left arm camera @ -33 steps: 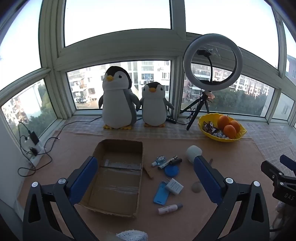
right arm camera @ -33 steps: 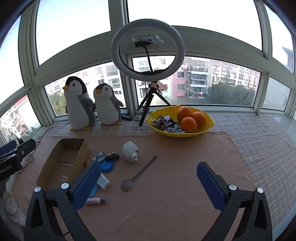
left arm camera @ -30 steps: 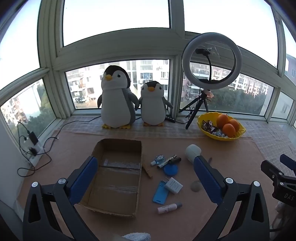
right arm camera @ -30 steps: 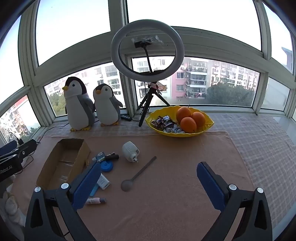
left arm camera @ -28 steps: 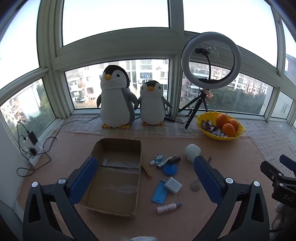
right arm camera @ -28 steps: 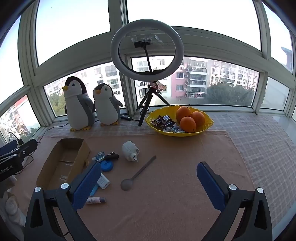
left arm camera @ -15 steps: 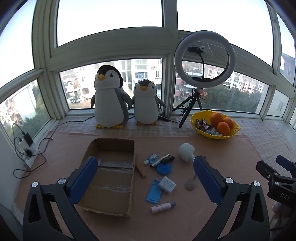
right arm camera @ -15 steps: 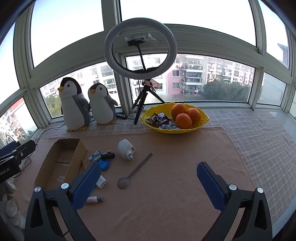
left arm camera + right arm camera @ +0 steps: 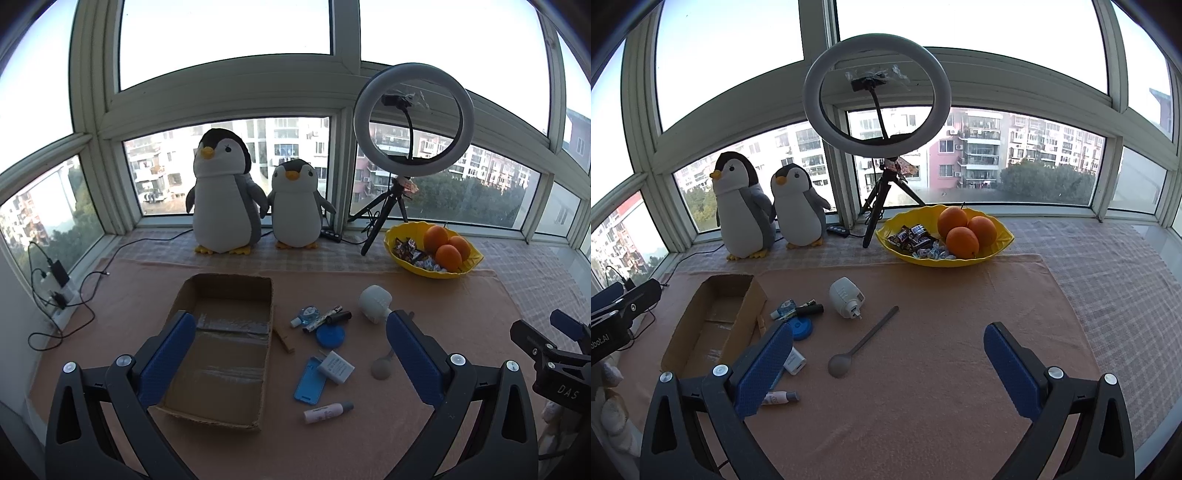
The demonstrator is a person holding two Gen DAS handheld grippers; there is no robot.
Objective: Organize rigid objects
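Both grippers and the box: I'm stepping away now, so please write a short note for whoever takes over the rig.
Left gripper: open, empty, raised over the cardboard box.
Right gripper: open, empty, above the spoon.
Box is empty; nothing is sorted yet.
Loose on the mat right of the box: white plug adapter, blue lid, blue case, white charger, small tube.
Left: everything.

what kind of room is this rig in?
Likely an enclosed high-rise apartment balcony used for filming: wraparound windows facing apartment blocks, a ring light on a tripod, plush penguins on the sill.
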